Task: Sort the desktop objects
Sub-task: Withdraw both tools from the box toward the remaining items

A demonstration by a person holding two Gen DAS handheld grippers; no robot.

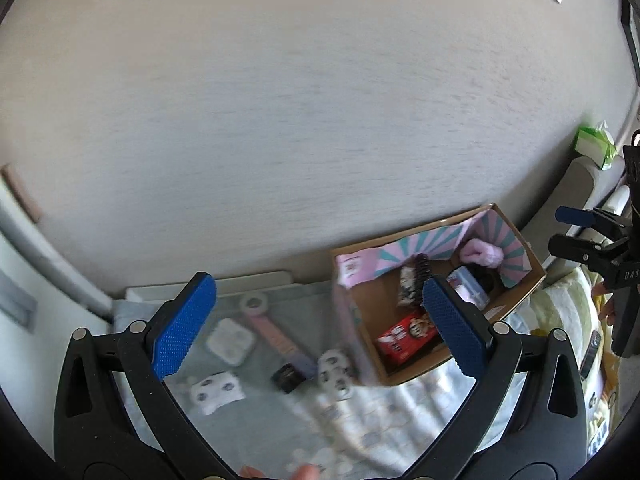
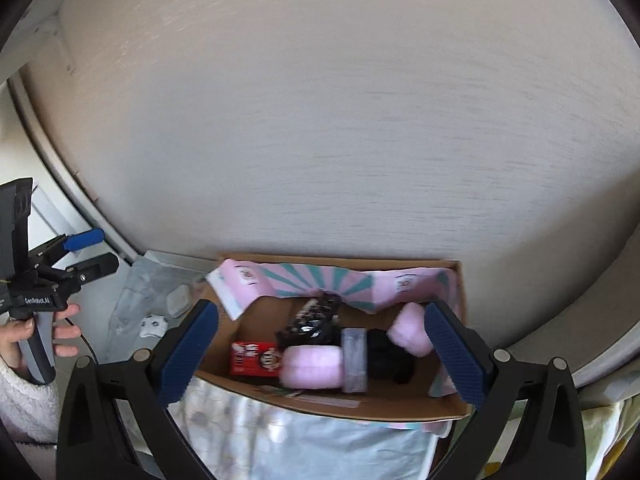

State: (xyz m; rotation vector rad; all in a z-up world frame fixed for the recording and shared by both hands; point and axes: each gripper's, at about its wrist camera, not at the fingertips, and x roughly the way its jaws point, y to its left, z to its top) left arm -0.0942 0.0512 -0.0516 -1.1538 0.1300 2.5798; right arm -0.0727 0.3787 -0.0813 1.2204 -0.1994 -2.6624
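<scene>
A cardboard box (image 1: 516, 300) with pink and teal lining stands on the cloth-covered desk; it also shows in the right wrist view (image 2: 460, 280). Inside lie a red packet (image 2: 254, 358), a pink roll (image 2: 314, 366), a black patterned item (image 2: 314, 318), a black object (image 2: 388, 354) and a pink fluffy piece (image 2: 412, 330). Left of the box lie a white case (image 1: 231, 340), a pink strap (image 1: 276, 336), a small black object (image 1: 287, 377) and two white patterned pieces (image 1: 216, 392) (image 1: 335, 368). My left gripper (image 1: 316, 326) is open and empty above these. My right gripper (image 2: 322, 354) is open and empty above the box.
A plain wall fills the background. A green tissue pack (image 1: 594, 146) sits at the far right. A yellow-striped cloth (image 1: 560, 312) lies right of the box. A white ledge (image 1: 208, 290) runs behind the desk.
</scene>
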